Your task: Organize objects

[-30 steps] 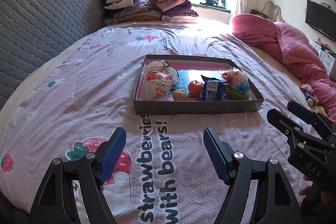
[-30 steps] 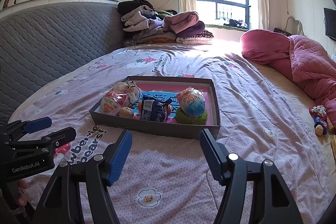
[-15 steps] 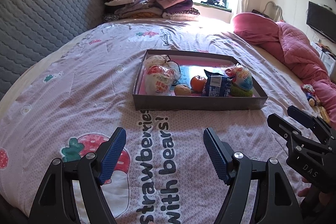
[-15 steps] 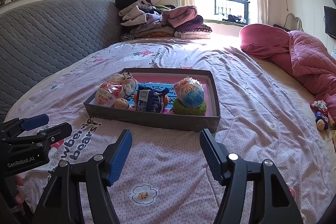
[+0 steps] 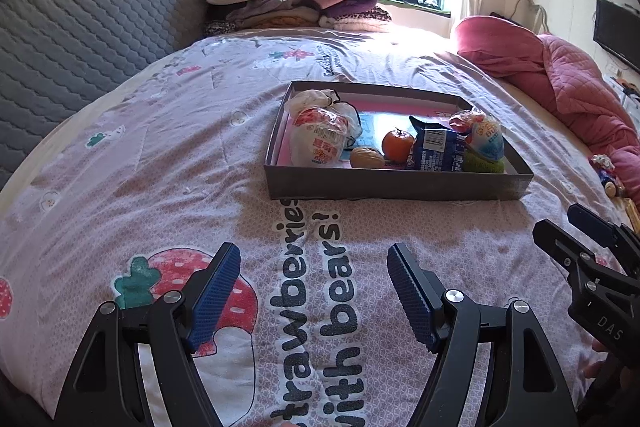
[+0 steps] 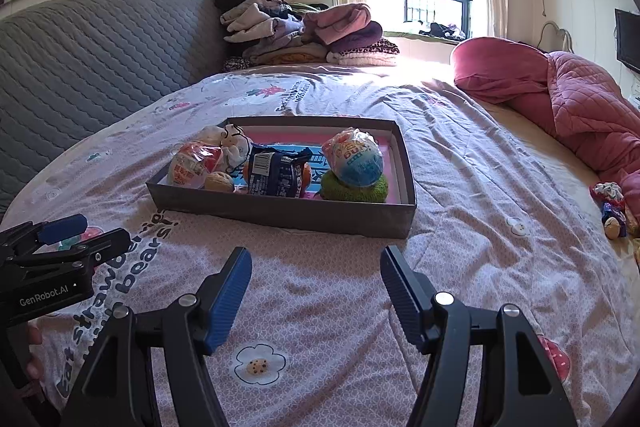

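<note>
Both grippers, left and right, spread wide and empty above bedspread; grey tray beyond holds snacks.

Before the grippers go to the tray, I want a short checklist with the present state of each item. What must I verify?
1. Left gripper jaws open, nothing held: ok.
2. Right gripper jaws open, nothing held: ok.
3. Tray flat on the bed, in both views: ok.
4. Bed between grippers and tray free of things: ok.
5. Orange free to grasp from the right side: not ok, the blue packet hides most of it there.
6. Place for sorted things: cannot tell.
</note>
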